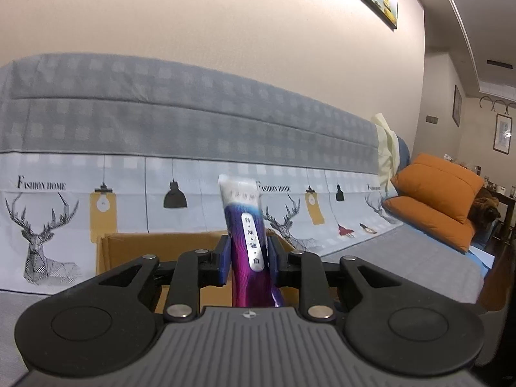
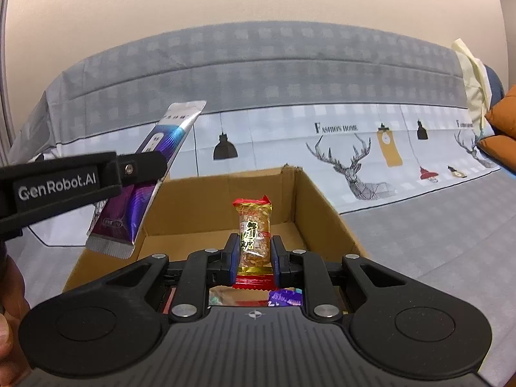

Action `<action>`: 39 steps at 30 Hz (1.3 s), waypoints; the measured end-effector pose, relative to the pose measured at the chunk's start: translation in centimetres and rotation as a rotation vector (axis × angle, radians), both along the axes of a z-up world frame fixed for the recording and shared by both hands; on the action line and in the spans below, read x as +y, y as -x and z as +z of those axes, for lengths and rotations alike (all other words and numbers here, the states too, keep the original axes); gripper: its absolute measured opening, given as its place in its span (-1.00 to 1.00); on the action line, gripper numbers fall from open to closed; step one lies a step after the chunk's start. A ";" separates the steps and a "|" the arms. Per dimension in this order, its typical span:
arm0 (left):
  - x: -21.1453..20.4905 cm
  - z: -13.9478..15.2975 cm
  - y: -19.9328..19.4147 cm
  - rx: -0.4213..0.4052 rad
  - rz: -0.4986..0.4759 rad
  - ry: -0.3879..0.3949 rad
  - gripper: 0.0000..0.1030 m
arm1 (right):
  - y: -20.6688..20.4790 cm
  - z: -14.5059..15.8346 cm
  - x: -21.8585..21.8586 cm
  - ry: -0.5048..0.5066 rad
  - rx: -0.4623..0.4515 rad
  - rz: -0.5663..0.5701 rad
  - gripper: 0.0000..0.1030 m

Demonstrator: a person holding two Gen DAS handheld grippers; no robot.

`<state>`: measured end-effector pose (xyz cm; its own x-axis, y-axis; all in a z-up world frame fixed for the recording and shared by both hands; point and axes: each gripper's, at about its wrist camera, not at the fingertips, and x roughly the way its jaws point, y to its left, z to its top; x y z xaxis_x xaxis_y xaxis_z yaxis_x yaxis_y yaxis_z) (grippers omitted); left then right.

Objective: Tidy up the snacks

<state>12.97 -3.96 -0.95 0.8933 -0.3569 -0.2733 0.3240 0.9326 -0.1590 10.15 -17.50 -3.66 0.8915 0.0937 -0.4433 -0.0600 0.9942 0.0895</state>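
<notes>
The left gripper [image 1: 248,254] has a purple packet [image 1: 248,242] standing up between its two blue fingers [image 1: 224,262]. In the left view there looks to be a small gap on the right side of the packet, so I cannot tell if the fingers squeeze it or just sit beside it. In the right view the same packet [image 2: 142,193] hangs tilted in the air, over the left edge of the box [image 2: 325,206], with its silver end up.

The right gripper [image 2: 253,258] is clamped on a peanut bar [image 2: 253,238] in a clear wrapper with red and gold ends. The bar stands straight up between the fingers, over the open box.

The box is brown cardboard with its top open. It sits on a grey sofa [image 2: 435,225]. More snacks [image 2: 283,298] lie in the bottom of the box, close to the right gripper. One is purple.

Behind the box is the sofa cover [image 1: 64,193] with deer and lamps drawn on it. Orange cushions [image 1: 435,200] lie at the far right end. A hand [image 2: 9,316] shows at the left edge of the right view.
</notes>
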 end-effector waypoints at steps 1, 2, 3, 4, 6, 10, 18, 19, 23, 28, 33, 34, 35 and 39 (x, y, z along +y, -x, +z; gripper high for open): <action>0.0 0.0 0.0 0.006 -0.003 0.003 -0.02 | -0.2 -0.2 0.0 0.001 0.019 0.003 -0.51; 0.0 0.0 0.1 0.002 0.003 0.002 0.14 | -0.4 -0.3 0.2 0.005 0.034 -0.002 -0.21; 0.0 0.1 0.2 -0.004 0.009 -0.002 0.15 | -0.4 -0.5 0.2 0.010 0.041 -0.015 0.07; 0.0 0.2 0.3 -0.009 0.011 -0.004 0.16 | -0.4 -0.5 0.2 0.007 0.042 -0.025 0.10; 0.3 0.4 0.5 -0.012 0.015 -0.005 0.18 | -0.5 -0.3 0.1 -0.007 0.038 -0.026 0.10; 1.1 0.7 1.5 -0.014 0.028 -0.017 0.39 | -0.2 0.0 0.0 -0.015 0.020 -0.034 0.17; 3.8 3.2 6.2 0.016 0.070 -0.021 0.79 | 2.8 3.7 -1.3 -0.043 -0.011 -0.022 0.99; 3.9 3.7 7.0 0.029 0.097 -0.031 0.79 | 3.3 4.4 -1.6 -0.039 -0.017 -0.017 0.99; 4.6 4.9 9.7 0.109 0.180 -0.010 1.00 | 6.1 6.4 -3.0 -0.005 -0.025 -0.003 1.00; 5.1 2.5 12.5 0.268 0.243 0.044 0.99 | 9.7 5.0 -4.2 0.006 -0.010 -0.047 1.00; 4.7 -1.8 11.9 0.456 0.291 -0.057 0.99 | 10.2 4.0 -2.3 0.079 0.022 -0.021 1.00; 5.0 -2.0 11.6 0.459 0.285 -0.052 0.99 | 10.0 3.7 -1.8 0.117 0.031 -0.018 1.00; 5.2 -2.2 11.3 0.457 0.285 -0.064 0.99 | 9.7 3.4 -1.4 0.144 0.042 -0.006 1.00; 6.1 -2.6 10.1 0.460 0.330 -0.071 0.99 | 8.7 2.6 -0.7 0.167 0.080 0.034 1.00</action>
